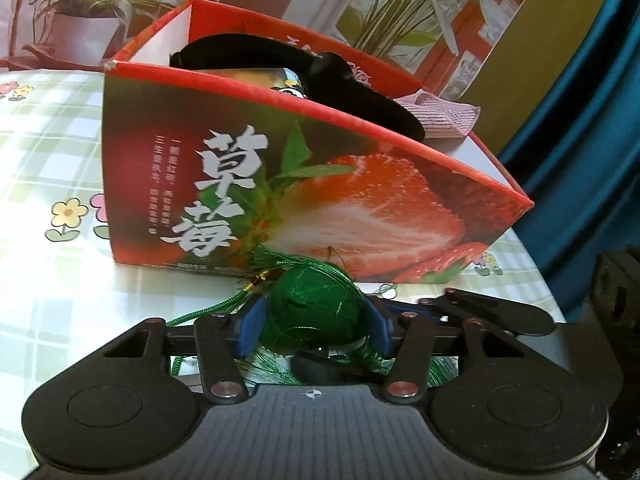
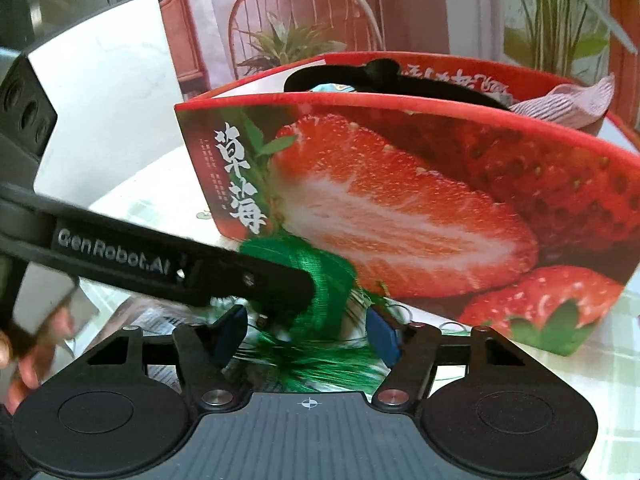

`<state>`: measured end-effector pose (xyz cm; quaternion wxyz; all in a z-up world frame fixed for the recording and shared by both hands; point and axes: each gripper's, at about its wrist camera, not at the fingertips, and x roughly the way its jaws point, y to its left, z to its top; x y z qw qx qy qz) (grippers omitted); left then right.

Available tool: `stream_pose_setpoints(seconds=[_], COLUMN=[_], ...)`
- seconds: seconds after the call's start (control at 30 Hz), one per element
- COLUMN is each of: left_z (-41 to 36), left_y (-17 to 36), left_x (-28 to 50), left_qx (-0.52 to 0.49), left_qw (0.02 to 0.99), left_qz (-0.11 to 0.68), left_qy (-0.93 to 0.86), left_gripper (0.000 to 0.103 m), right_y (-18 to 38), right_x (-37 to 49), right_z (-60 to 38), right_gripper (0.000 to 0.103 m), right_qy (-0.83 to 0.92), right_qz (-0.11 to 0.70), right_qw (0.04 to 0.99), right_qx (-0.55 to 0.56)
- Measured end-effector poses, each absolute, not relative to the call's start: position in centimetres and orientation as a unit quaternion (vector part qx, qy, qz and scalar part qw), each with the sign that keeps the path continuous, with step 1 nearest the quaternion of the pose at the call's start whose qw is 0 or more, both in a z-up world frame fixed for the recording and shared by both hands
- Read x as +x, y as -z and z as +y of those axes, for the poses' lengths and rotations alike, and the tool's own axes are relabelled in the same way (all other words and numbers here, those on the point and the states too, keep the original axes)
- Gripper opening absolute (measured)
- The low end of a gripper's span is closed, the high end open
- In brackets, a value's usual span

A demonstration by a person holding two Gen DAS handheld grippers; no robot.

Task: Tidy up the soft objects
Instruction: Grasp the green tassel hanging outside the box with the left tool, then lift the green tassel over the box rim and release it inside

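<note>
My left gripper (image 1: 314, 326) clamps the round green silk-thread ball with tassels (image 1: 312, 312). The red strawberry-printed cardboard box (image 1: 280, 184) stands at twelve o'clock. My right gripper (image 2: 306, 330), part-closed, straddles the ball's tassel side; contact unclear.

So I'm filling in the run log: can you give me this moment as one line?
left tool: shut on green ball | right tool: around its tassel, grip unclear | strawberry box: behind ball, holds black strap, pink cloth
</note>
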<state>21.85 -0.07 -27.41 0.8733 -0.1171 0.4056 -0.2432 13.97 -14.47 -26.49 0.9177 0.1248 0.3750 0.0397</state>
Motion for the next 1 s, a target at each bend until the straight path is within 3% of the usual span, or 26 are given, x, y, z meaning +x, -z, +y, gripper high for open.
stream_pose_setpoints(seconds=[0.27, 0.7, 1.0], left_z=[-0.5, -0.8, -0.9], left_y=[25.9, 18.7, 15.4], left_x=[20.0, 14.4, 13.0], left_qx=[-0.129, -0.123, -0.132], left_qw=[0.884, 0.916, 0.917], left_qz=[0.376, 0.27, 0.241], left_qy=[0.246, 0.27, 0.289], left_gripper=[0.056, 0.06, 0.061], right_y=[26.0, 19.2, 14.9], right_x=[13.9, 8.6, 6.5], right_z=[-14.9, -13.3, -13.1], right_gripper=[0.052, 0.052, 0.052], right_qy=[-0.037, -0.033, -0.031], right_qz=[0.359, 0.245, 0.186], right_qw=[0.922, 0.966, 0.98], right_qx=[0.137, 0.08, 0.055])
